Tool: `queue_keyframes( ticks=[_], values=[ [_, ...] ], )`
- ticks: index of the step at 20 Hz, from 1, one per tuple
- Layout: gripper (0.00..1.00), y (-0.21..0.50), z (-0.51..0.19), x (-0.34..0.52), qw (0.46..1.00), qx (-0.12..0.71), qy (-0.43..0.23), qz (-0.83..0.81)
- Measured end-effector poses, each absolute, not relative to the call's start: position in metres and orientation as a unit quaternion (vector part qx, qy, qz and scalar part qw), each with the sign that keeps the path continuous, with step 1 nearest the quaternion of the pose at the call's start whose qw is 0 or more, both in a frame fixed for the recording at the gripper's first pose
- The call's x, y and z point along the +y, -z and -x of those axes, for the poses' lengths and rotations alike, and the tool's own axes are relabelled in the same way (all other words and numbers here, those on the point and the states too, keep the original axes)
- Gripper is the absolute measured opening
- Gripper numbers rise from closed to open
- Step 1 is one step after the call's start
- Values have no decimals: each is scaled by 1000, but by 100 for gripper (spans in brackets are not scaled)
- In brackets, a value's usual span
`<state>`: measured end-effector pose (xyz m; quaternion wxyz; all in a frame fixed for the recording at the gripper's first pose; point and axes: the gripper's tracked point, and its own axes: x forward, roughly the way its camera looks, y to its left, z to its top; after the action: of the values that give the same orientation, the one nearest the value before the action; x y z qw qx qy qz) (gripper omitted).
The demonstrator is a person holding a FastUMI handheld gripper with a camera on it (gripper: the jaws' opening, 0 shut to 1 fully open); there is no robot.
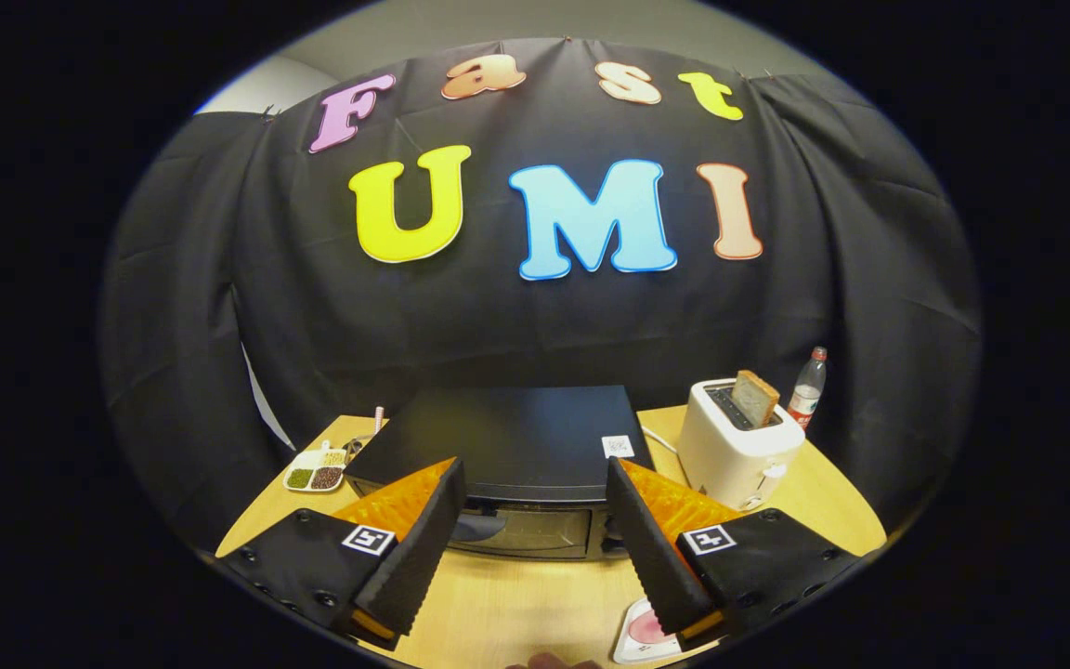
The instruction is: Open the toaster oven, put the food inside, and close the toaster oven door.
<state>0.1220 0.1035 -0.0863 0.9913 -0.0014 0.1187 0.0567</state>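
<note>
A black toaster oven [507, 437] sits on the wooden table [535, 604], its glass door [526, 530] closed and facing me. My gripper [535, 478] hovers above the table in front of it, open, fingertips level with the oven's front top edge, nothing between the fingers. A white plate with something pink on it [644, 632] lies on the table under the right finger [651, 548], partly hidden.
A white pop-up toaster [741, 446] with a slice of bread [755, 398] stands right of the oven, a plastic bottle [806, 388] behind it. A small divided dish of grains [315, 472] lies to the oven's left. Black cloth walls close the back.
</note>
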Motion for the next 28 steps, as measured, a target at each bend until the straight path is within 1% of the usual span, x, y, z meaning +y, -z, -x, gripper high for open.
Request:
queue_keyframes(
  ticks=[4, 7, 13, 17, 20, 23, 24, 26, 27, 28],
  values=[
    [97, 96, -132, 119, 990, 134, -52, 2],
    [97, 111, -134, 142, 987, 149, -48, 42],
    [99, 126, -149, 167, 987, 151, -46, 31],
    [99, 143, -175, 164, 986, 165, -22, 22],
    [99, 156, -186, 170, 983, 182, -19, 21],
    [99, 162, -189, 173, 983, 177, -17, 43],
    [98, 164, -189, 175, 982, 177, -19, 55],
    [97, 178, -182, 173, 978, 198, -17, 69],
    [98, 176, -188, 174, 980, 188, -14, 58],
    [98, 178, -185, 173, 978, 202, -11, 48]
  ],
)
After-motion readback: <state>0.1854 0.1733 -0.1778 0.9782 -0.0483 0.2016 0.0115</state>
